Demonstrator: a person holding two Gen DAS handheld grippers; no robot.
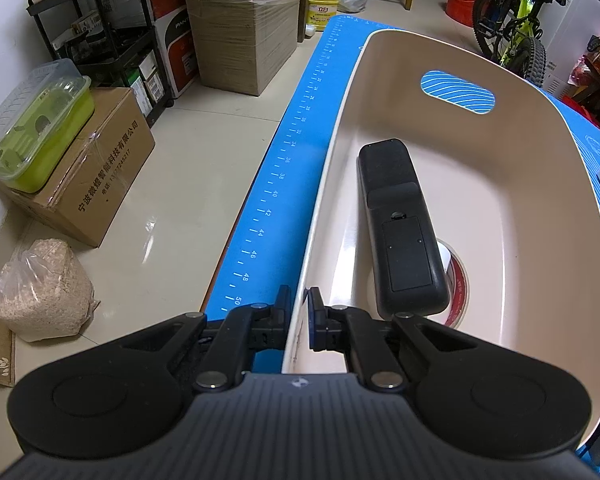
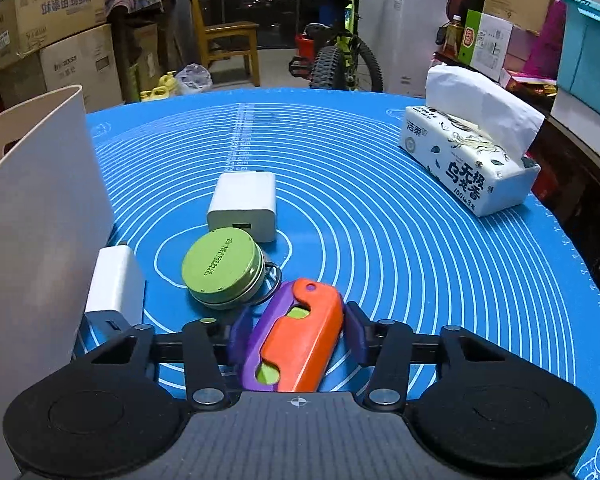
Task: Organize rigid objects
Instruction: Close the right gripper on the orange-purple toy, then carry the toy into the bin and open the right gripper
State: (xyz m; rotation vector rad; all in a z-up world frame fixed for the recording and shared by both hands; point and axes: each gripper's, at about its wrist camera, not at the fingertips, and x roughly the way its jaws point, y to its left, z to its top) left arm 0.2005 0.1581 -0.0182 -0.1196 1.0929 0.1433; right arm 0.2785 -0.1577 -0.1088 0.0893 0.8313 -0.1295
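My left gripper [image 1: 299, 312] is shut on the near rim of a beige bin [image 1: 540, 184] standing on the blue mat [image 1: 284, 168]. Inside the bin lie a black remote [image 1: 400, 228], face down, and a tape roll [image 1: 458, 280] partly under it. My right gripper [image 2: 296, 332] is shut on an orange, purple and green toy [image 2: 296, 340] just above the mat [image 2: 380, 220]. Ahead of it lie a green round tin [image 2: 220, 268], a white charger [image 2: 244, 206] and a second white charger [image 2: 114, 290] beside the bin's wall [image 2: 40, 216].
A tissue pack [image 2: 468, 160] lies at the mat's far right. A key ring [image 2: 272, 276] peeks from behind the tin. Left of the table, the floor holds cardboard boxes [image 1: 96, 184], a bag of grain [image 1: 44, 292] and a shelf. A bicycle [image 2: 340, 52] and chair stand beyond.
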